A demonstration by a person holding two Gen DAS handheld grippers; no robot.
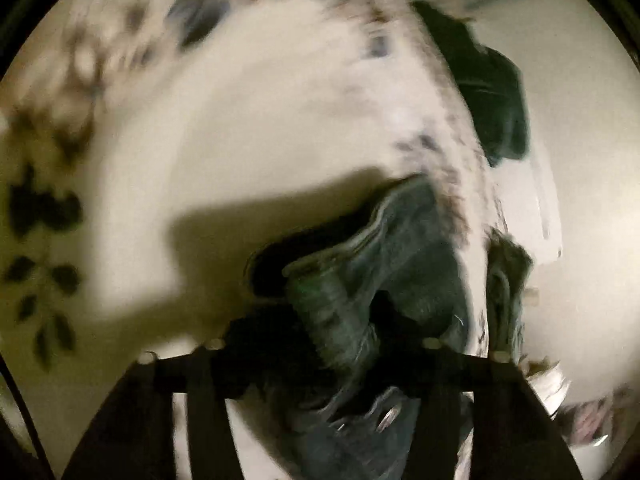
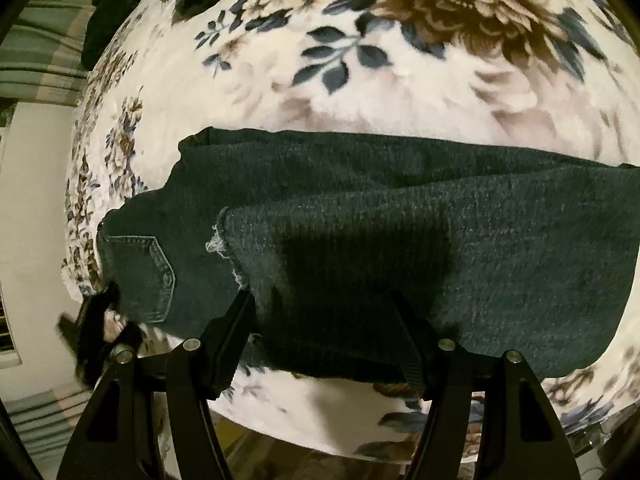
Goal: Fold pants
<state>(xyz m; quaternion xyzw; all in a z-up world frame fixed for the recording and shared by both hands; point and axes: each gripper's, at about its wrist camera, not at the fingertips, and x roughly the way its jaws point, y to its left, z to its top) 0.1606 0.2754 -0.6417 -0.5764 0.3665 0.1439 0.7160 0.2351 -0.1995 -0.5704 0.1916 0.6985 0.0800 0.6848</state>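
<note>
The pants are lying along the near edge of the floral blanket, long axis running side to side in the right wrist view, with the back pocket end pointing left and the folded-over leg's frayed hem just beside it.

The right gripper is straddling the near edge of the fabric, jaws apart. The left gripper is blurry, with bunched denim between its jaws; can't tell if it's actually pinching.

Probably best to grab both layers together and keep the edges lined up before folding.
</note>
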